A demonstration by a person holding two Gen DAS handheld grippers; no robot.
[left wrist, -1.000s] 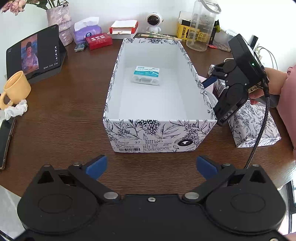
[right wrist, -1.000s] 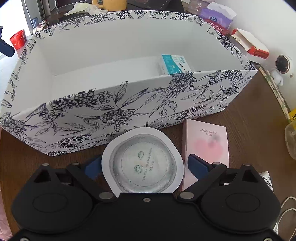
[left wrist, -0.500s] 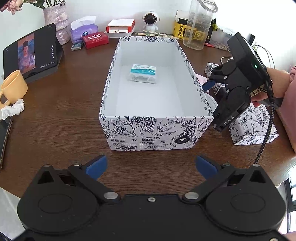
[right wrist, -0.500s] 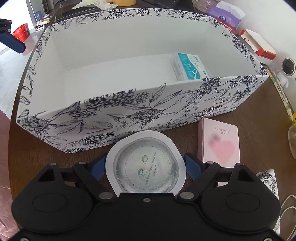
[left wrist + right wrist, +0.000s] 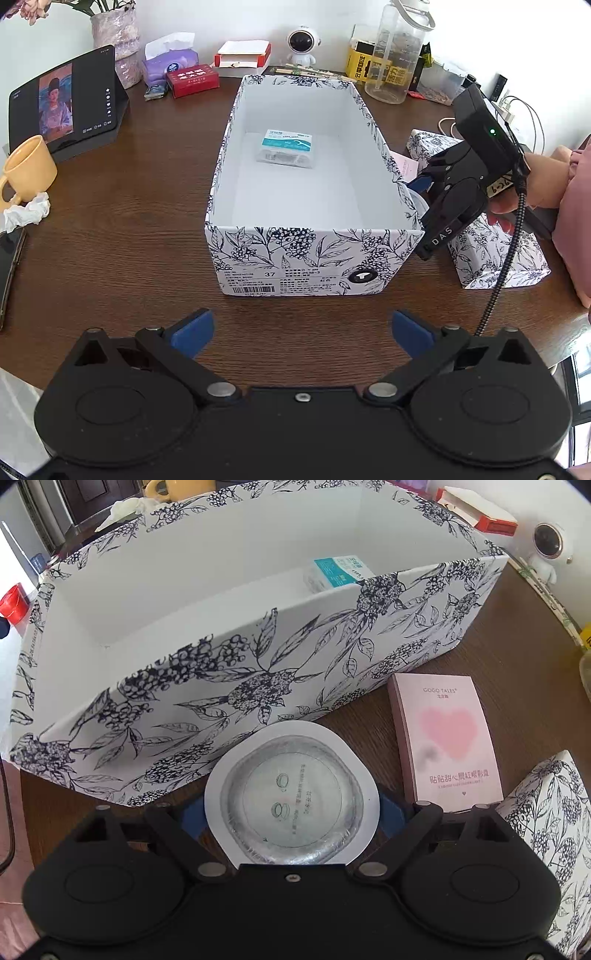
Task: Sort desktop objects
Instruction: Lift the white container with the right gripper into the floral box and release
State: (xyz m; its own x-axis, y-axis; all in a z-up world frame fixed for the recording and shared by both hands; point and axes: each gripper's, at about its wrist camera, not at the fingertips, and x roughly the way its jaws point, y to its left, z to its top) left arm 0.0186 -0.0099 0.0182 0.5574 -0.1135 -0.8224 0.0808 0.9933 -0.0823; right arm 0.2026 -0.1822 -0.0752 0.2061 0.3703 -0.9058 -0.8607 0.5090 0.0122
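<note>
Two blue pads of right gripper flanking round foil-lidded cup at lower centre, jaws opening; floral box directly above it in frame; left gripper spread, empty, farther off at box's short end

A dark brown wood-grain counter fills the scene, lit by soft, even daylight. Behind its far edge rises a plain white wall. In the right wrist view, a dark wooden door stands beyond the counter's upper left edge.
</note>
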